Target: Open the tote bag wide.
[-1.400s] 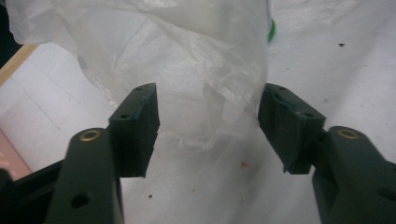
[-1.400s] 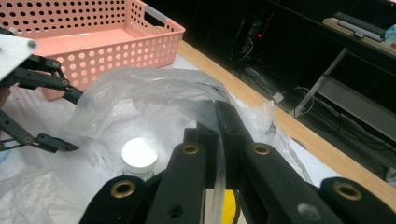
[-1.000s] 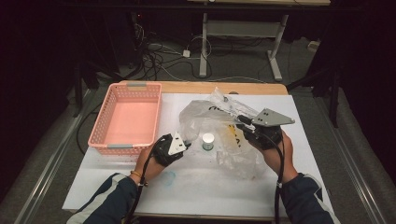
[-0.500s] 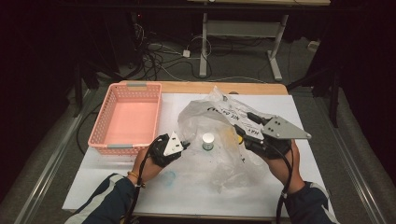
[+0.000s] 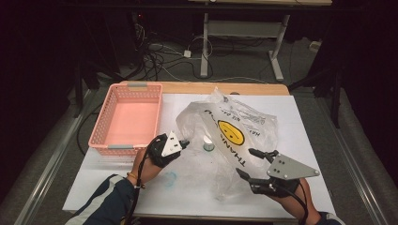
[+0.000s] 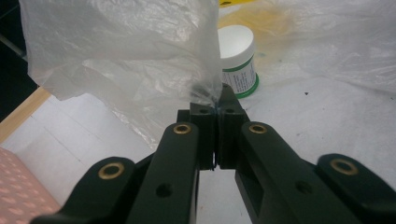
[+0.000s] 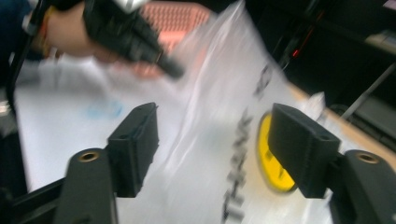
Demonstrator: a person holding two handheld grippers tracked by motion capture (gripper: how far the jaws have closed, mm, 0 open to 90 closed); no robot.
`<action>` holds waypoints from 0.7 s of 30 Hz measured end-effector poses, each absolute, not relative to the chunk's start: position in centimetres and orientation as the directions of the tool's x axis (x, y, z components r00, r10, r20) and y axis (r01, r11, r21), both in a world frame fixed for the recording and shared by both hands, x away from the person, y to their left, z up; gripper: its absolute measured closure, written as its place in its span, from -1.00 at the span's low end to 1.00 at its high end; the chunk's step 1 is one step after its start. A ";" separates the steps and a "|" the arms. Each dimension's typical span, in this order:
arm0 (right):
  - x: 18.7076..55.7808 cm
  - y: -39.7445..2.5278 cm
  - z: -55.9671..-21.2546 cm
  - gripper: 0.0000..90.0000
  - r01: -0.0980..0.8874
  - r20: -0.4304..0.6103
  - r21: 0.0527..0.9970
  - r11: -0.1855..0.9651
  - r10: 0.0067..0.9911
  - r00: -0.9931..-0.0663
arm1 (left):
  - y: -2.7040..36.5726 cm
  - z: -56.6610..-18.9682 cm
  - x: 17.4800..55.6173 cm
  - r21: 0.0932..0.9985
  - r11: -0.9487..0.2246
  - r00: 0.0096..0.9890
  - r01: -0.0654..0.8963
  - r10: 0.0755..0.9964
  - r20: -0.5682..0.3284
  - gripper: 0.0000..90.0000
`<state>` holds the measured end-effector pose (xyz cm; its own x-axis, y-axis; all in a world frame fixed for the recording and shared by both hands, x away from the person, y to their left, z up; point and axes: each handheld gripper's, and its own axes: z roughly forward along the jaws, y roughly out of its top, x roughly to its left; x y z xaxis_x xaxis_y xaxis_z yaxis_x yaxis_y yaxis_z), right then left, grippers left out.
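The left claw (image 6: 215, 109) pinches the bag (image 6: 140, 60) shut at its edge. The right claw (image 5: 256, 165) is wide open and holds nothing. The bag lies just ahead of it, with the jar (image 5: 208, 144) nearer the left claw.

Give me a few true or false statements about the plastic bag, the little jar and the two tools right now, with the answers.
1. The left tool is shut on the plastic bag. True.
2. The right tool is clamped on the bag. False: its jaws stand open, apart from it.
3. The small jar sits in the pink basket. False: it stands on the table by the bag.
4. The bag bears a yellow smiley face. True.
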<state>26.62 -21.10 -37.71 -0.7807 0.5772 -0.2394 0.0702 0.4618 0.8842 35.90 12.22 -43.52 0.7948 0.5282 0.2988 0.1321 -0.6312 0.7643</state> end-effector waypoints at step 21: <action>29.0 -20.6 -45.5 0.64 0.223 -0.217 0.676 0.702 0.479 -0.851 | 12.2 -43.8 36.3 0.764 -0.629 0.811 0.145 0.517 0.272 0.91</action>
<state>29.01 -20.60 -45.50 -0.8506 0.4788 -0.2172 0.2226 0.7022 0.6763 36.27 12.24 -43.77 0.8113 0.5174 0.2721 0.1448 -0.6288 0.7640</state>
